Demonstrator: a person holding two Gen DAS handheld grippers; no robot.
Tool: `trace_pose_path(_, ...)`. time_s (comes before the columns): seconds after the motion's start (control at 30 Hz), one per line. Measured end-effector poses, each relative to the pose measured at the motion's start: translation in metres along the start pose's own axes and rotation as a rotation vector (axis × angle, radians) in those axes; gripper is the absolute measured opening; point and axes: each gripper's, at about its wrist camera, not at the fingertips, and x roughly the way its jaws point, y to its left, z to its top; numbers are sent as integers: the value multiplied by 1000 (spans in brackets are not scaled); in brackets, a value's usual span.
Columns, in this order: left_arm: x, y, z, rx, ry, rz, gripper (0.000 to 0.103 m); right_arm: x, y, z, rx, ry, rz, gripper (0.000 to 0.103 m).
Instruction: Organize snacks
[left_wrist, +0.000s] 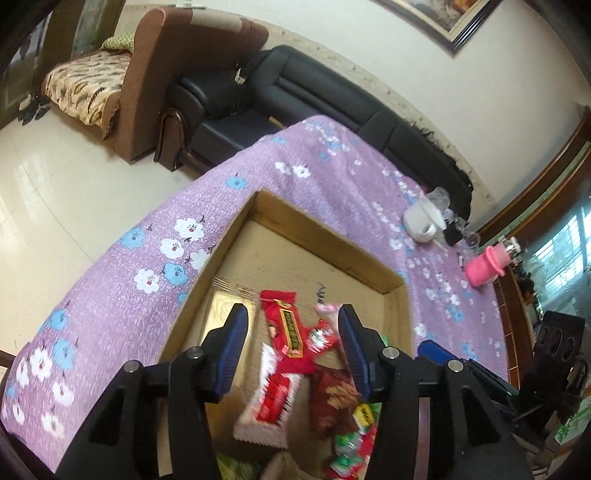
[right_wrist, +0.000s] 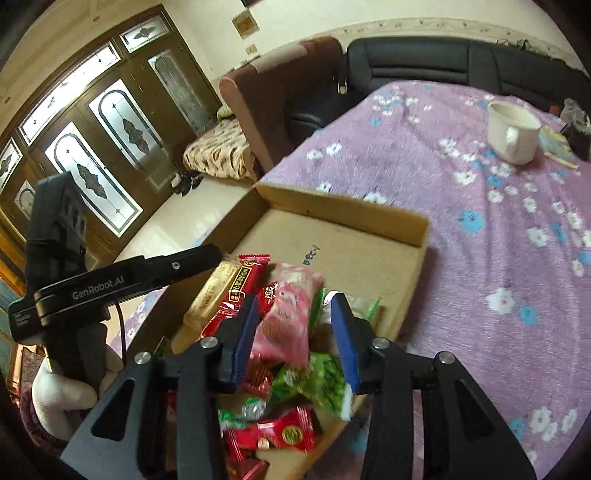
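A shallow cardboard tray lies on the purple flowered table. Its near half holds a heap of wrapped snacks; its far half is bare. In the left wrist view my left gripper is open and empty, above a red snack bar, a red-and-white packet and a brown packet. In the right wrist view my right gripper is open, its fingers either side of a pink packet, not closed on it. Green packets and red candies lie below. The left gripper's body shows at left.
A white mug, a pink container and small items stand at the table's far side. A black sofa and a brown armchair stand beyond the table. Dark wooden doors are at left.
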Motion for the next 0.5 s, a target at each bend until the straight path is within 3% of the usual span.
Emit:
trace_pose_path(0.17,-39,-31,-22,66,-117,1,58,-45,-10,-20,21,-74,-12,50)
trace_pose_path(0.27,-62,-61,-43,157,-217,85,67,-67,-16,-37,34,-111,-15,51)
trace_pose_path(0.33,-75,-83,-62,209,-288,162,81,-81,-18,-50,30,-137,-39,52)
trace_pose_path(0.5,-86,-124,-105,293,-374,293,85,-113,-25,-88,24,-193,-91,60)
